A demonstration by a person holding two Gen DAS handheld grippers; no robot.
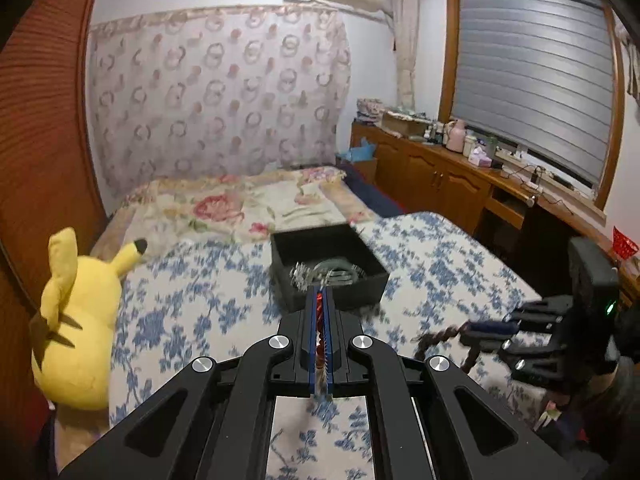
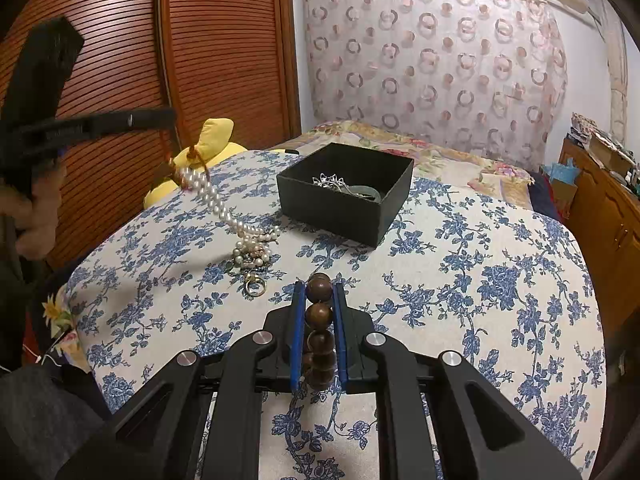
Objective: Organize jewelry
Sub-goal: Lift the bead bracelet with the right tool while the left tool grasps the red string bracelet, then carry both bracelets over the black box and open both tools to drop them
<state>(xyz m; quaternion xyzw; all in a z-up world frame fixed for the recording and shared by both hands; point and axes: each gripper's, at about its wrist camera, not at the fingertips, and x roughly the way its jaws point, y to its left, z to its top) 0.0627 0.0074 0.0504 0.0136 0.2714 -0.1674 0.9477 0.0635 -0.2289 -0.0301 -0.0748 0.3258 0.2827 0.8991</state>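
A black open box (image 1: pixel 330 270) (image 2: pixel 346 190) sits on the blue-flowered bedspread with silver jewelry and a bangle inside. My left gripper (image 1: pixel 320 292) is shut on a red cord; in the right wrist view it (image 2: pixel 170 114) hangs a pearl necklace (image 2: pixel 216 200) by that cord, its lower end trailing into a jewelry pile (image 2: pixel 252 252) with a gold ring (image 2: pixel 255 286). My right gripper (image 2: pixel 319 286) is shut on a brown wooden bead bracelet (image 2: pixel 319 322), raised above the bed. In the left wrist view it (image 1: pixel 466 330) holds the bracelet (image 1: pixel 438 340) at right.
A yellow Pikachu plush (image 1: pixel 80 320) (image 2: pixel 208 148) lies at the bed's left edge beside a wooden slatted wardrobe (image 2: pixel 160 60). Floral pillows (image 1: pixel 240 204) lie beyond the box. A wooden cabinet (image 1: pixel 440 172) with clutter runs under the window at right.
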